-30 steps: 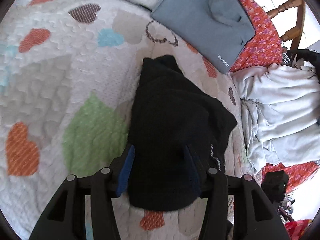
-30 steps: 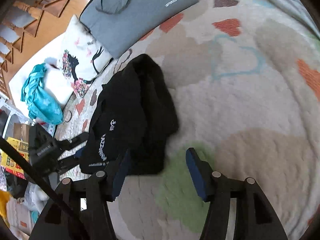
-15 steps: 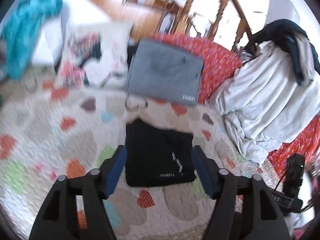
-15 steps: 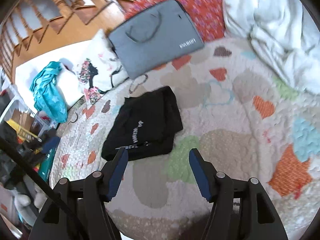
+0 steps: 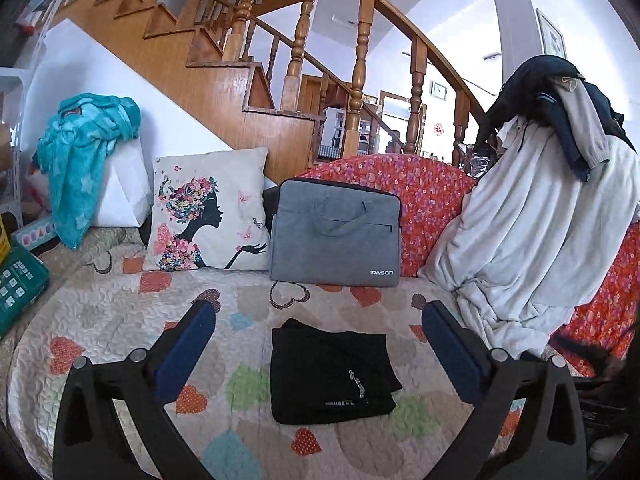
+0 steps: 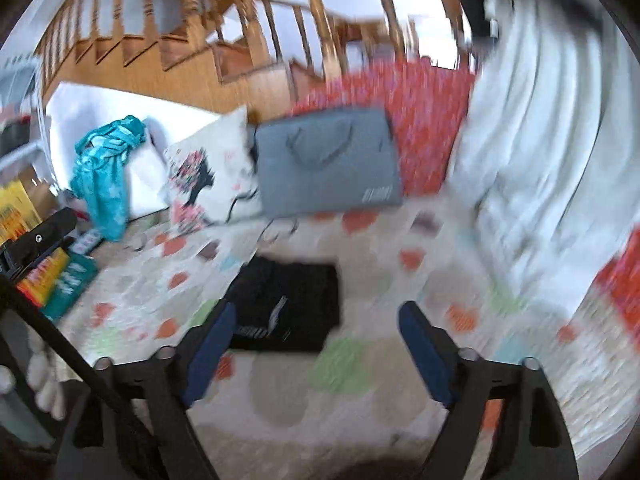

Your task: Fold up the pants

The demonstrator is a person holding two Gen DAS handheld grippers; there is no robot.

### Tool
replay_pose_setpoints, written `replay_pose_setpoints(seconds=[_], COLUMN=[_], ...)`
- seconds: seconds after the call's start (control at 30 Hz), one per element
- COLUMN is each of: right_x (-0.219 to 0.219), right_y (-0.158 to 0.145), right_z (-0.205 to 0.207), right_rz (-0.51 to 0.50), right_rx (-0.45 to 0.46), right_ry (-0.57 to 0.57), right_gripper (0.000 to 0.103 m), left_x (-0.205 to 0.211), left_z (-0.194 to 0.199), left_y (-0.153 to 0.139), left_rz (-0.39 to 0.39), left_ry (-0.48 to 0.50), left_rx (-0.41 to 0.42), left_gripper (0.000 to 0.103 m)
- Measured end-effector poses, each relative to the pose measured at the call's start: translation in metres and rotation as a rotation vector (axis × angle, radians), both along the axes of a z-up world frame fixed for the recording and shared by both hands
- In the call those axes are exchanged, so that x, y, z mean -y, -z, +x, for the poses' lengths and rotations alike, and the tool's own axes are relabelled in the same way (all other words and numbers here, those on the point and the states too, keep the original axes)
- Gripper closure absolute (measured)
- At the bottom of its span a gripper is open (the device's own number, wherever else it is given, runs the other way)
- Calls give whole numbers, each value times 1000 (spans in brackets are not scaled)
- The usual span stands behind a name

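Observation:
The black pants (image 5: pixel 330 372) lie folded into a compact rectangle on the heart-patterned quilt (image 5: pixel 120 320), white lettering facing up. My left gripper (image 5: pixel 318 354) is open and empty, held well back from and above the pants. In the blurred right wrist view the pants (image 6: pixel 292 304) lie ahead and slightly left. My right gripper (image 6: pixel 314 354) is open and empty, also raised clear of them.
A grey laptop bag (image 5: pixel 336 236) and a printed pillow (image 5: pixel 208 212) lean at the back of the sofa. A white sheet pile (image 5: pixel 532 232) with dark clothes on top fills the right. A teal cloth (image 5: pixel 80 152) and boxes (image 5: pixel 16 284) sit left. A wooden staircase (image 5: pixel 248 60) stands behind.
Both grippers have pulled back and up from the pants and tilted toward the room. The left gripper, down over the pants a second ago, is now clear of them. The pants lie folded.

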State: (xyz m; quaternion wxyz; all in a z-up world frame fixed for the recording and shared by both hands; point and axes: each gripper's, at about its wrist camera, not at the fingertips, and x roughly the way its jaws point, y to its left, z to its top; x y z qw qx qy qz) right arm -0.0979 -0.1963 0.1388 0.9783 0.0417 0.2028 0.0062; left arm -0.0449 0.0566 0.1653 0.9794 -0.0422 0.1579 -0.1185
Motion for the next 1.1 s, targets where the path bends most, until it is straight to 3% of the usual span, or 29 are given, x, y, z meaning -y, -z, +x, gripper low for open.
replay_pose_setpoints(seconds=[0.07,0.1,0.2,0.23,0.37,0.47,0.63,0.77,0.87,1.1], right_x=[-7,-9,-6,-6,-15,-9,10,24,27,21], right_y=[-9,-11,2,7,20,31,61,99,122,148], right_z=[-3,3,47,58,98,146,229,271,287,296], right_rz=[-57,-63,-17,-20,-81,16,237,381,438,422], right_rx=[93,85,-115,-144,-132,-146,-278,-369,-465,-534], right_ry=[41,51,-18,-26,-37,-48,-38,-78,-100,-112], right_gripper=[0,0,0,0,0,0,1,9,13,13], left_x=[0,-1,3,6,16,19,-7,-28,-36,-32], left_z=[14,21,39,47,85,129,191,227,244,247], left_y=[0,0,0,0,7,24,74,117,139,161], left_rz=[-10,-25,-41,-39,-16,-5,-36,-95,-130,-152], left_ry=[-12,-15,-45,-53,-95,-86,-83,-58,-34,-14], left_rx=[-10,-12,14,30,36,-61,-268,-455,-552,-631], left_gripper=[0,0,0,0,0,0,0,0,0,0])
